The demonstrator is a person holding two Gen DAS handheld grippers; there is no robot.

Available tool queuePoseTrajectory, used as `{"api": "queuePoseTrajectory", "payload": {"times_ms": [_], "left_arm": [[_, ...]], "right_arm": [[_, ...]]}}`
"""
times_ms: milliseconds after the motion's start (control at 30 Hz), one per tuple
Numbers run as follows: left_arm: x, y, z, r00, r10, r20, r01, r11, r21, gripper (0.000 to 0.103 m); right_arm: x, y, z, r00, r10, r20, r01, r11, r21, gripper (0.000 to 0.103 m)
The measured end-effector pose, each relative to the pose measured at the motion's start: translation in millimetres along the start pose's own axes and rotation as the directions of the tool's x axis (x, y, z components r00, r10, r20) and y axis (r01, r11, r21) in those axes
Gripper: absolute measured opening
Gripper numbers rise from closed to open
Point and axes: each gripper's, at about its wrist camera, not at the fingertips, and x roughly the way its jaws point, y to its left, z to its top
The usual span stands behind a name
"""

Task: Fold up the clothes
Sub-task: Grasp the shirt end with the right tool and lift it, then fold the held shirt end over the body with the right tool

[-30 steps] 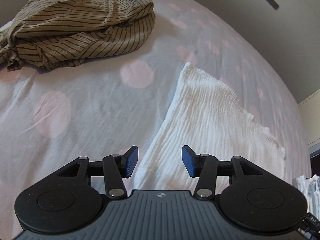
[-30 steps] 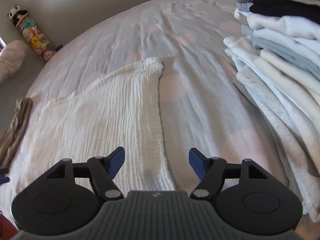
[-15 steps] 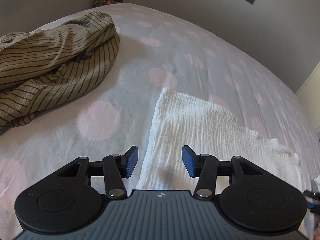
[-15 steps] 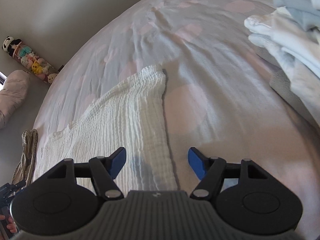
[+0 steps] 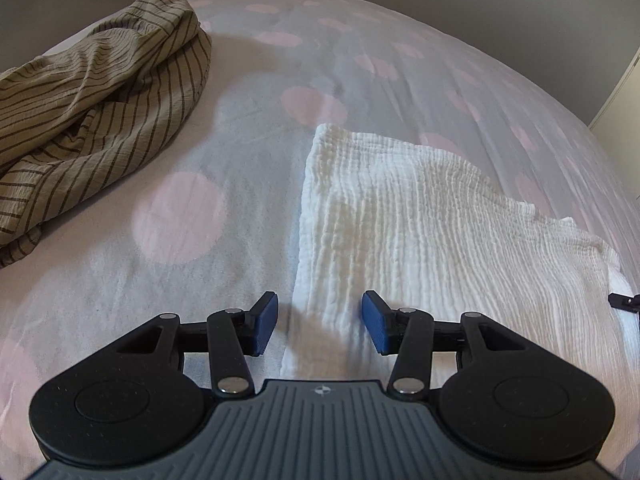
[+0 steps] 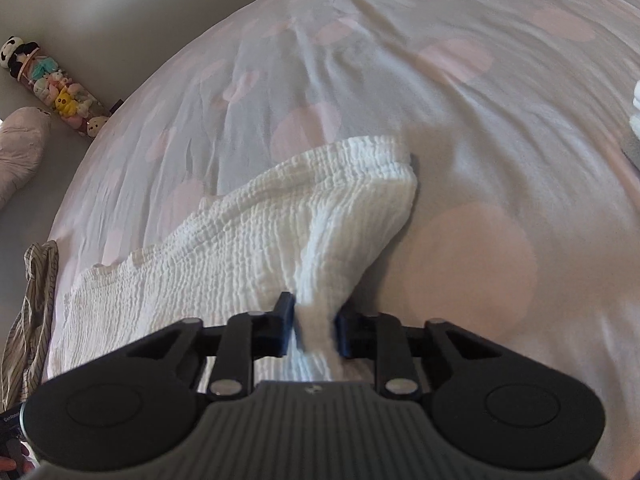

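Observation:
A white crinkled cloth (image 5: 420,220) lies flat on the bed. My left gripper (image 5: 319,326) is open, its blue pads straddling the cloth's near left edge just above the sheet. In the right wrist view the same white cloth (image 6: 280,232) has its near right corner pinched and lifted by my right gripper (image 6: 314,330), which is shut on it; the edge rises in a ridge towards the fingers.
A crumpled olive striped garment (image 5: 92,108) lies at the left on the pink-spotted sheet (image 5: 180,216). A strip of that striped garment (image 6: 34,304) shows at the far left. Soft toys (image 6: 52,84) and a pink pillow (image 6: 20,148) line the wall beyond the bed. Folded whites (image 6: 636,116) peek in at the right.
My right gripper has gone from open to shut on the cloth's corner and raised it. My left gripper has come lower and closer to the cloth's left edge, still open.

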Motion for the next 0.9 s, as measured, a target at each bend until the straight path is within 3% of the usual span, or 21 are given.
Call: {"api": "queuePoseTrajectory", "payload": {"times_ms": [367, 567, 667, 900], "left_arm": [[-23.4, 5.6, 4.2, 0.996, -0.064, 0.057, 0.065, 0.997, -0.029, 0.044], [-33.0, 11.9, 4.3, 0.988, -0.14, 0.071, 0.143, 0.989, -0.041, 0.044], [-34.6, 14.4, 4.5, 0.985, -0.157, 0.067, 0.16, 0.986, -0.04, 0.034], [-31.8, 19.4, 4.7, 0.986, -0.157, 0.048, 0.159, 0.987, -0.021, 0.03]], "right_arm": [[-57.5, 88.2, 16.3, 1.0, 0.022, 0.008, -0.021, 0.99, -0.141, 0.012], [-62.9, 166.8, 13.6, 0.999, 0.037, -0.014, -0.039, 0.982, -0.186, 0.012], [-56.3, 204.0, 8.5, 0.999, 0.036, -0.021, -0.04, 0.976, -0.215, 0.012], [-16.3, 282.3, -10.8, 0.998, 0.044, -0.048, -0.054, 0.971, -0.232, 0.012]]}}
